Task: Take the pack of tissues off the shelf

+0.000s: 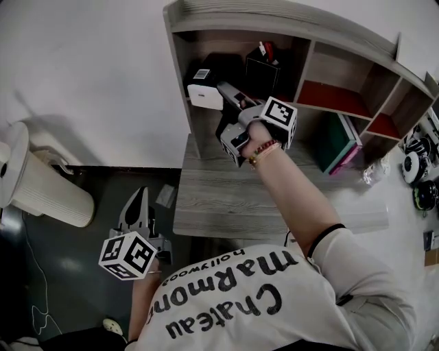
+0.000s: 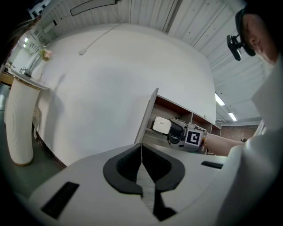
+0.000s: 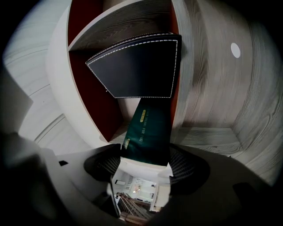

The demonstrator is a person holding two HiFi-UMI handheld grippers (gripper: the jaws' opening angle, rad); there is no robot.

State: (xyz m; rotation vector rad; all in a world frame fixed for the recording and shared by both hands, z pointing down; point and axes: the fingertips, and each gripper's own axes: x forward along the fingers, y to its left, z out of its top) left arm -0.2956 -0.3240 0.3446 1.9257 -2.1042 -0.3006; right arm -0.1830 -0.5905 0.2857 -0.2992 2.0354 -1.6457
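The pack of tissues (image 1: pixel 204 96), dark green with a white end, lies in the shelf's left compartment. It also shows in the right gripper view (image 3: pixel 148 132) and small in the left gripper view (image 2: pixel 161 125). My right gripper (image 1: pixel 223 92) reaches into that compartment, and its two ribbed pads (image 3: pixel 102 164) press on the pack's sides, near its white end. My left gripper (image 1: pixel 140 199) hangs low at the left, away from the shelf, with its jaws together (image 2: pixel 141 152) and nothing in them.
The grey wooden shelf (image 1: pixel 206 20) stands on a desk (image 1: pixel 226 192). A black stitched box (image 3: pixel 137 66) sits behind the pack. Green and pink books (image 1: pixel 336 140) lean in a lower compartment to the right. A white ribbed bin (image 1: pixel 41 188) stands on the floor at the left.
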